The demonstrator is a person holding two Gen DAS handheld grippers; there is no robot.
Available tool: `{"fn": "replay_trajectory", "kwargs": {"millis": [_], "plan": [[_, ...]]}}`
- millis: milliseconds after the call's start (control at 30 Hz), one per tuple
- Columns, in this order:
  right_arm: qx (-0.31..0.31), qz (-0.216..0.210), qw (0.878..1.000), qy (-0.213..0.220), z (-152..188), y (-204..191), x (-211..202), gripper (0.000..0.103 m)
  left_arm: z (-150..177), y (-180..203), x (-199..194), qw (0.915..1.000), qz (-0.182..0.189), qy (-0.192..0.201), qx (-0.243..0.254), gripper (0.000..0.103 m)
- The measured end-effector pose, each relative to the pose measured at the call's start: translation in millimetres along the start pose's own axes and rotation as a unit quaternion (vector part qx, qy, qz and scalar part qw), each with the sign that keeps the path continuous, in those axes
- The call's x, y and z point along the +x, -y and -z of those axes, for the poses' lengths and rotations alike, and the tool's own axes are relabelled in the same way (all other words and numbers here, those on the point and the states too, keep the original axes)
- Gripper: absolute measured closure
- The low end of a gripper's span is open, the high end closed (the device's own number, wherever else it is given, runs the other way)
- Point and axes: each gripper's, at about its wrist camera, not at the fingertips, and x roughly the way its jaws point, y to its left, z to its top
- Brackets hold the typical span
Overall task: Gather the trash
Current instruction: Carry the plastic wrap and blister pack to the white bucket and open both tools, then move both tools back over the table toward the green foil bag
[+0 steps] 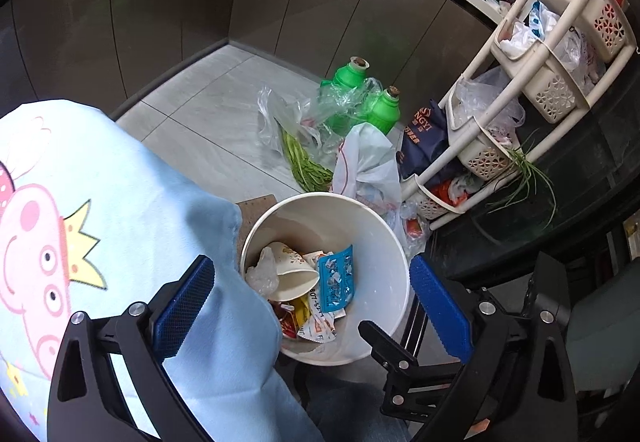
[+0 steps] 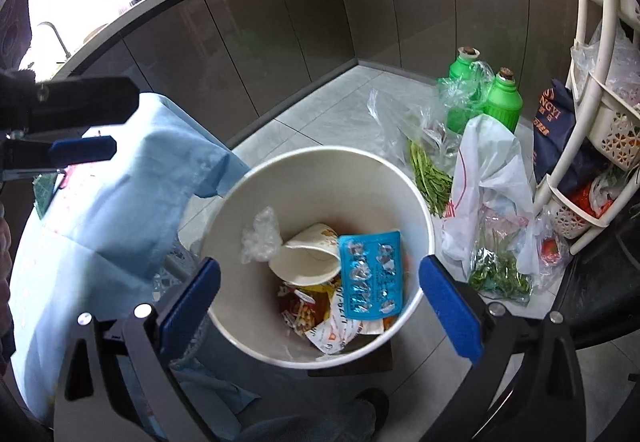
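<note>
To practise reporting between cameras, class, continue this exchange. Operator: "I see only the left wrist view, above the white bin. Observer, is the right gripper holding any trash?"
Observer: No. The right gripper is open over the white bin, with nothing between its fingers.
Operator: What lies on the floor beyond the bin's right side, near the white bag?
Observer: A clear bag of leafy greens lies on the floor, against the front of the white bag.
Operator: My counter view is dark at the far left. Anything there?
Observer: A curved faucet stands there, in bright light.
</note>
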Motion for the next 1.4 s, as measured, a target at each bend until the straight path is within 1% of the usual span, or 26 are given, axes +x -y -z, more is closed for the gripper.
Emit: {"fn": "replay_trajectory", "kwargs": {"millis": [133,300,500,700,800,933,967,1033,1067,1133,1200,1233,1300,1333,1400], "plan": [[-0.015,-0.006,1.000,0.016,-9.5,-16.6,-16.9,0.004,1.7,-2.9,-22.0,0.9999,-0.006,0.015,-0.003,0.009],[-0.036,-0.023,0.998,0.036,-22.4,-46.3,-40.9,0.004,7.4,-14.6,-62.2,0.9986,-0.024,0.041,-0.021,0.009],[-0.070,-0.048,0.995,0.055,-33.0,-93.6,-65.8,0.004,26.1,-52.1,-122.0,0.9935,-0.049,0.075,-0.071,0.009],[-0.103,-0.077,0.990,0.060,-40.0,-146.6,-78.9,0.003,54.1,-100.1,-176.8,0.9837,-0.080,0.103,-0.124,0.009],[-0.118,-0.097,0.986,0.060,-42.9,-177.0,-82.2,0.004,75.0,-132.7,-203.9,0.9757,-0.094,0.119,-0.158,0.009],[-0.148,-0.117,0.980,0.060,-44.6,-220.7,-82.9,0.004,100.6,-177.9,-230.7,0.9659,-0.108,0.131,-0.195,0.010],[-0.158,-0.122,0.978,0.058,-45.3,-233.5,-81.8,0.004,107.4,-189.6,-236.0,0.9633,-0.112,0.133,-0.204,0.013],[-0.179,-0.133,0.973,0.053,-46.9,-260.0,-77.4,0.009,121.2,-215.7,-246.0,0.9580,-0.118,0.135,-0.224,0.018],[-0.188,-0.136,0.971,0.050,-47.5,-272.2,-73.6,0.014,127.0,-227.3,-250.0,0.9556,-0.119,0.135,-0.233,0.022],[-0.206,-0.141,0.967,0.043,-47.0,-296.4,-66.2,0.021,138.3,-250.6,-257.9,0.9510,-0.121,0.134,-0.251,0.028],[-0.222,-0.151,0.963,0.033,-48.0,-321.2,-55.7,0.035,147.0,-270.9,-265.7,0.9473,-0.120,0.135,-0.264,0.033],[-0.226,-0.157,0.961,0.028,-48.6,-330.0,-51.1,0.038,150.7,-279.0,-269.6,0.9459,-0.120,0.137,-0.269,0.035],[-0.238,-0.170,0.956,0.016,-51.1,-352.7,-39.3,0.050,155.5,-292.6,-275.8,0.9440,-0.122,0.138,-0.274,0.038],[-0.246,-0.174,0.954,0.013,-52.4,-362.9,-34.7,0.053,157.6,-299.6,-278.5,0.9437,-0.122,0.139,-0.275,0.041],[-0.257,-0.185,0.948,0.006,-56.2,-385.5,-23.3,0.064,160.5,-311.5,-282.8,0.9429,-0.121,0.141,-0.276,0.044]]}}
